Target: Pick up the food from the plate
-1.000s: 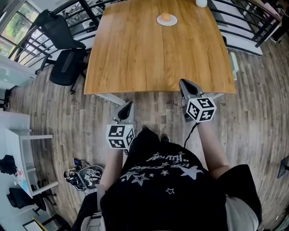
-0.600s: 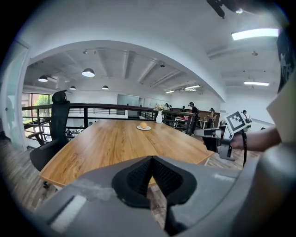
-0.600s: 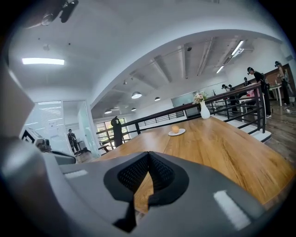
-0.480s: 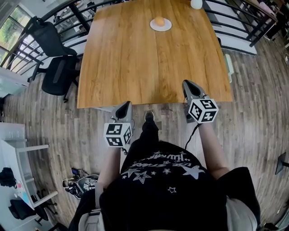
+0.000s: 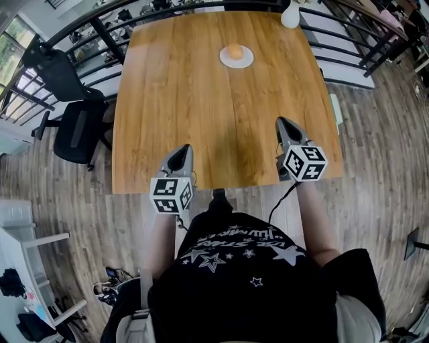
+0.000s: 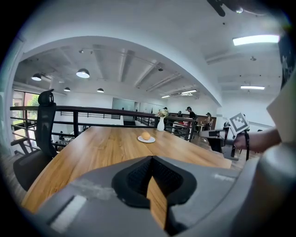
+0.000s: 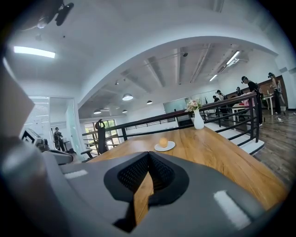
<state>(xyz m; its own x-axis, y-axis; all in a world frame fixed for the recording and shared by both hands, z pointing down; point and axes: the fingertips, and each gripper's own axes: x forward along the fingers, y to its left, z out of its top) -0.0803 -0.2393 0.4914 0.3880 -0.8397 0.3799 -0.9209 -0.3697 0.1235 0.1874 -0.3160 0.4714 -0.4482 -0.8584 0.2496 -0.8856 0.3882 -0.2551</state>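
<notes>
A round orange food item (image 5: 234, 51) lies on a small white plate (image 5: 244, 61) at the far middle of the wooden table (image 5: 201, 114). My left gripper (image 5: 179, 157) hovers over the table's near left edge, shut, nothing in it. My right gripper (image 5: 282, 125) is over the near right part, also shut and empty. Both point toward the plate, well short of it. In the left gripper view the food (image 6: 146, 135) and plate (image 6: 141, 140) lie far ahead of the left gripper (image 6: 151, 158). The right gripper view shows the food (image 7: 163, 142) beyond the right gripper (image 7: 149, 155).
A white vase with flowers (image 5: 289, 15) stands at the table's far right corner. A black railing (image 5: 348, 40) runs behind and right of the table. Two black office chairs (image 5: 67, 100) stand left of it. Wood floor surrounds the table.
I have stepped toward the table. Both grippers moved from in front of its near edge to above it, and the plate is closer.
</notes>
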